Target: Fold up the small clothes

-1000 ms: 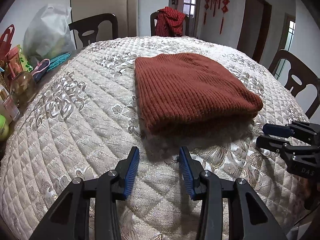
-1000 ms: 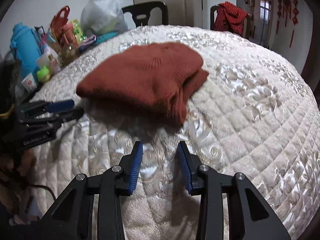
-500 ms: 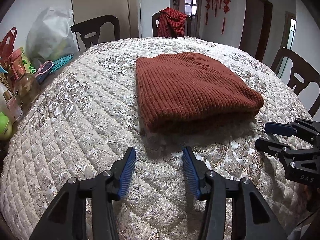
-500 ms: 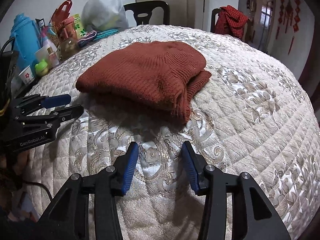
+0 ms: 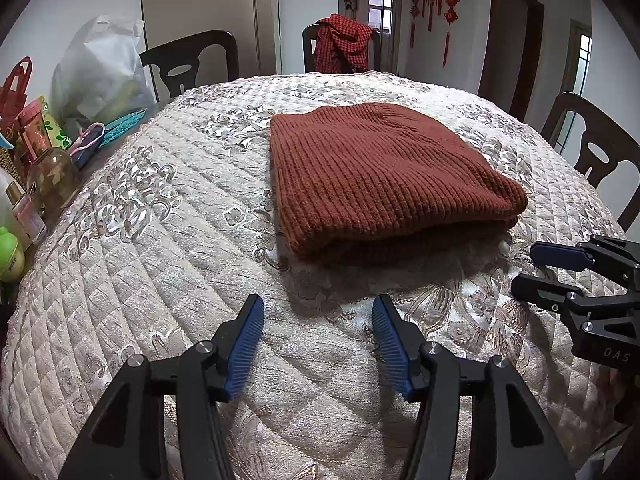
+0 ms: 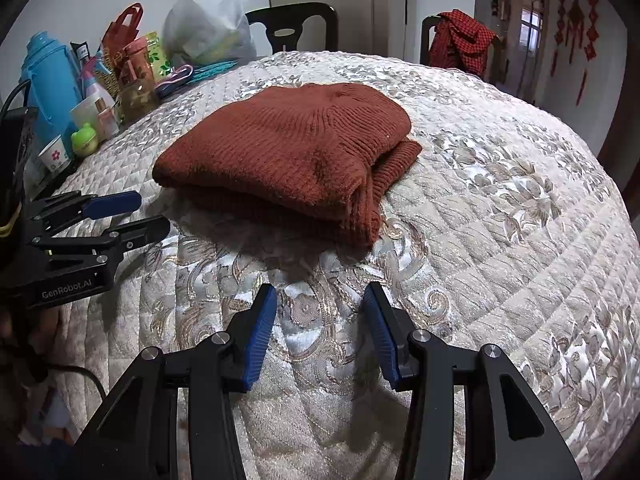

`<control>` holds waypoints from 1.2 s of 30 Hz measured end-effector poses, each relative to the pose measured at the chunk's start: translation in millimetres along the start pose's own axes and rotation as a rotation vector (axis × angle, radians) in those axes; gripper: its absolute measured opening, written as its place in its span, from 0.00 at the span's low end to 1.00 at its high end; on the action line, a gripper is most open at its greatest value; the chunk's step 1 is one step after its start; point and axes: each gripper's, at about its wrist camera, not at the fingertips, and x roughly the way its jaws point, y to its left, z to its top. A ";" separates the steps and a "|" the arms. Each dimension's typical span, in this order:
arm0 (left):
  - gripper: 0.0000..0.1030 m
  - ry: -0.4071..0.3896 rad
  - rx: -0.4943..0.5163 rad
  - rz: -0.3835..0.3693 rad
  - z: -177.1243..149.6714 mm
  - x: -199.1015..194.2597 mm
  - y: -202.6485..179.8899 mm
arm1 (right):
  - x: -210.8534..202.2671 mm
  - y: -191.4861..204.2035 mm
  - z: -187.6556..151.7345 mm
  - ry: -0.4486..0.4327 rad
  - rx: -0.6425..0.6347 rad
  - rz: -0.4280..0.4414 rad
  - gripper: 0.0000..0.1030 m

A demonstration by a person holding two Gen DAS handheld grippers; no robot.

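Left hand-held gripper (image 5: 318, 312) opening, right hand-held gripper (image 6: 320, 300) parted, both empty over bare quilted desk (image 5: 140, 240) just short of the sweater (image 5: 380, 176). Sweater: rust ribbed knit, folded into a thick stack, mid-desk; clutter (image 6: 100, 80) lines the desk edge beyond its left side.

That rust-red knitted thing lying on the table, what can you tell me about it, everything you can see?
The rust-red ribbed knit garment looks like thick, soft wool, a small sweater by its look. It is folded into a compact, roughly rectangular bundle of several layers, with stacked folded edges and a ribbed part sticking out on one side. It lies flat near the middle of the cream quilted floral table cover, resting only on that. Neither hand-held gripper touches it; both hang short of its near edge.
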 end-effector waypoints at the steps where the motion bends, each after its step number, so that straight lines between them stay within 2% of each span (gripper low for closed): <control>1: 0.58 0.000 0.000 0.000 0.0 0.0 0.0 | -0.1 0.2 0.4 0.000 0.001 0.001 0.45; 36: 0.62 0.005 -0.013 0.006 -0.7 0.4 2.0 | -1.4 -2.4 -0.1 -0.006 0.016 0.015 0.45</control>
